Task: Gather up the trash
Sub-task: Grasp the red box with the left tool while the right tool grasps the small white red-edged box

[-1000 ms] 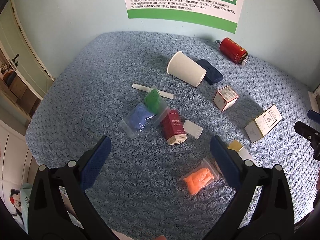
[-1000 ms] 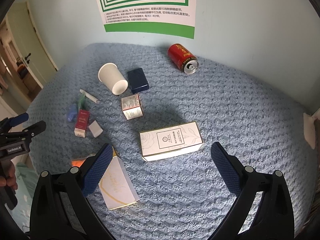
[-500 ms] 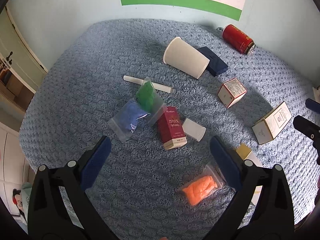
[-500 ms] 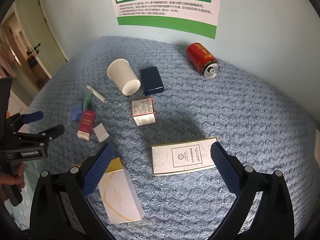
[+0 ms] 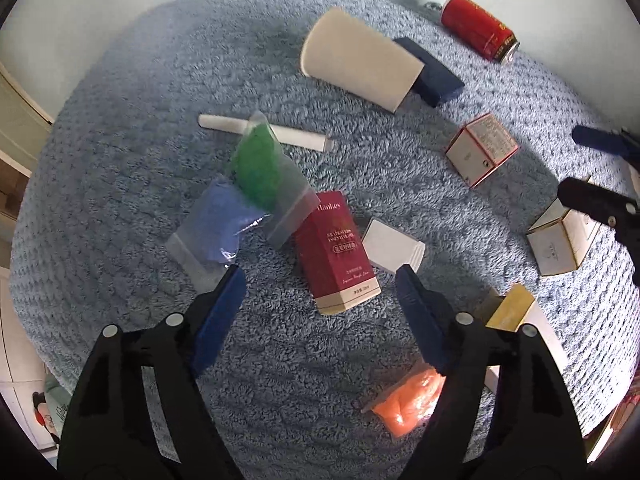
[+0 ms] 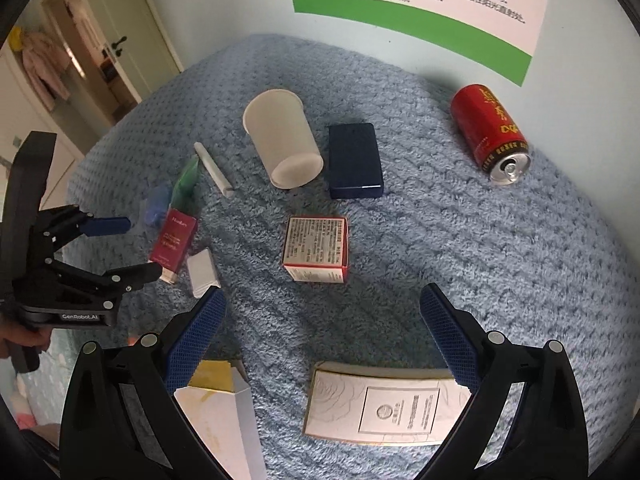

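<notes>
Trash lies scattered over a blue towel [image 5: 120, 92] that covers the surface. At the far left in the left wrist view sit a clear bag of blue stuff [image 5: 218, 222] and a bag of green stuff [image 5: 262, 170], the green one overlapping both the blue one and a white stick [image 5: 298, 138] behind it. Just right of the bags lies a red carton [image 5: 336, 254], with a small white box [image 5: 392, 250] touching its right side. The left gripper [image 5: 320, 282] hangs above the near end of the red carton, its blue fingers spread apart and holding nothing. Farther back a paper cup [image 5: 360, 66] lies on its side against a dark blue box [image 5: 438, 76], and a red can [image 5: 478, 28] rests near the wall. An orange bag [image 5: 406, 404] lies at the near edge. In the right wrist view, a red-edged printed box [image 6: 316, 248] sits mid-towel. The right gripper [image 6: 322, 300] hovers just near of it, fingers wide apart and empty, above a flat white box [image 6: 384, 406] and beside a yellow-topped carton [image 6: 218, 404] on the left.
</notes>
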Available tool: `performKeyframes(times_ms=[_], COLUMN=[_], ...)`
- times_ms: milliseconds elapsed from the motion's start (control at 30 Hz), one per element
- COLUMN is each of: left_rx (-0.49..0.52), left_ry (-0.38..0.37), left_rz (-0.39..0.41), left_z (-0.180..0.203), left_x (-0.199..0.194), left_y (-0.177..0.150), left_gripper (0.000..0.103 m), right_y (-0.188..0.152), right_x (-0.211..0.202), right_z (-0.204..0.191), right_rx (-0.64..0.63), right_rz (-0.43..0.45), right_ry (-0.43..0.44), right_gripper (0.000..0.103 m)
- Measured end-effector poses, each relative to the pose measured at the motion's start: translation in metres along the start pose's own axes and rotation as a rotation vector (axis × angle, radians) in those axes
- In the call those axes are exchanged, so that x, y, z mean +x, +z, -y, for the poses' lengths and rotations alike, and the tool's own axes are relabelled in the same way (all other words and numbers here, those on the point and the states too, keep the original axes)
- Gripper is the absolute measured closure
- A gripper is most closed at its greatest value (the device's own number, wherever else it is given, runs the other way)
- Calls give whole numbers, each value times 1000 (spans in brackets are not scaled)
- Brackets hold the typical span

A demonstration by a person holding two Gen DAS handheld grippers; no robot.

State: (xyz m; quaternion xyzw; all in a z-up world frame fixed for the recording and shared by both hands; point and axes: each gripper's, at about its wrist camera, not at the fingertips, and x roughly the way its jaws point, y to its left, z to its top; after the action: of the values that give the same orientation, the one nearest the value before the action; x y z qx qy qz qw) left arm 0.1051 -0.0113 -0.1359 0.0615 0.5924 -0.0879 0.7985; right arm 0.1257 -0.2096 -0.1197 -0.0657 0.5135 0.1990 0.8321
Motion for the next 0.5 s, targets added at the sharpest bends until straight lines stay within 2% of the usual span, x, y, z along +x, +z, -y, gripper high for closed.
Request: performKeyframes(times_ms=[33,67,100,233,333,400,433,500], left_rx=[4,6,7,-8,-16,-26,-35,-47], left_ry=[-6,-11,-18,-80,-93,-111,-123,-142], left_rz=[-11,-22,-33,-59,-68,-78,-81,-85], left_z=[0,0,-1,-4,-4,-7,-8,-12], left_x=[4,8,13,24,29,32,34,35], left_y=[0,0,0,0,0,-1,-1,-3], left_gripper=[33,36,38,49,54,61,68,72], right_y=[3,5,8,14,17,19,19,20], right_x=[6,13,19,48,55,59,64,71], right_z=[2,4,7,13,9,6,6,8], right_rx=[-6,-7,-3,22,12,-8,-10,9], right_rz=[-14,-26,-43,-106,-112,-117,-130,-156], right_ry=[5,9,17,58,80,62,56,71], right_gripper=[8,16,29,30,30,30,30,51])
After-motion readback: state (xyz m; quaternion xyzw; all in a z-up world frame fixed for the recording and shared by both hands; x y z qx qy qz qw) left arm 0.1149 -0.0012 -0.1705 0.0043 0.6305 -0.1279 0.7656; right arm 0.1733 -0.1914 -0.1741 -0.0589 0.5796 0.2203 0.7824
